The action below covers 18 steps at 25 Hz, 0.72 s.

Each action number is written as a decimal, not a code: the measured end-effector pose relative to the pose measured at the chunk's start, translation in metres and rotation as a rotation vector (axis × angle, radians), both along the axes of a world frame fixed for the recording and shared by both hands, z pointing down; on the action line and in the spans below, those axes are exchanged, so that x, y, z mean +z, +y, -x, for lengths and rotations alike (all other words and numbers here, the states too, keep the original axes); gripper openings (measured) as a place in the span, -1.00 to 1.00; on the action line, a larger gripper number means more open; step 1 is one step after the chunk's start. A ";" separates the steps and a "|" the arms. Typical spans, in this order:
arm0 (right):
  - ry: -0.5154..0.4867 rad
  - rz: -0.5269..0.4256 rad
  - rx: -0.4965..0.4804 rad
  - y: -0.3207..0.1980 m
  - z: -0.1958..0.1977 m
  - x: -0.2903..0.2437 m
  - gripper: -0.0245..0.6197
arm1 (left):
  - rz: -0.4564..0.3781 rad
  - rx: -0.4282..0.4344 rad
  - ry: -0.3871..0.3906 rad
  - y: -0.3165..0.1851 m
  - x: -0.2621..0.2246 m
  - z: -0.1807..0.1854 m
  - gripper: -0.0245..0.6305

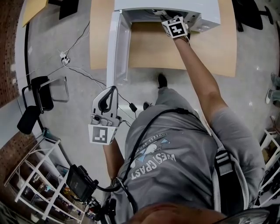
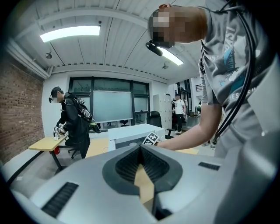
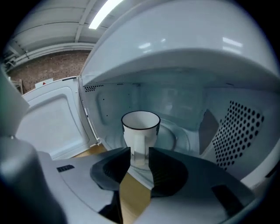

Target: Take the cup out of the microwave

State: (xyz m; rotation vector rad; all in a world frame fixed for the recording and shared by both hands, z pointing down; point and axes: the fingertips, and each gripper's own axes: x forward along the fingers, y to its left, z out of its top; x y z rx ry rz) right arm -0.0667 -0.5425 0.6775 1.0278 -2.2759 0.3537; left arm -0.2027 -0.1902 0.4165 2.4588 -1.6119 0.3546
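A white cup with a dark rim stands upright on the glass turntable inside the white microwave. Its door hangs open to the left. The cup's handle faces my right gripper, whose jaws stand open at the oven mouth. The handle lines up with the gap at their tips. In the head view the right gripper reaches into the opening and the cup is hidden. My left gripper hangs low over the floor, away from the microwave. Its jaws are shut on nothing.
The microwave sits on a wooden table. Its perforated right wall is close beside the cup. Cables, a black chair and a white rack are on the floor at left. Another person stands across the room.
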 end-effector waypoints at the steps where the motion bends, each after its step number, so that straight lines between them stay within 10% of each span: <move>1: 0.003 0.002 -0.009 -0.002 0.002 0.004 -0.58 | 0.002 -0.002 0.001 -0.001 0.001 0.001 -0.79; 18: -0.158 -0.099 0.007 0.004 0.004 -0.010 -0.71 | 0.026 0.002 0.000 0.002 0.009 -0.005 -0.79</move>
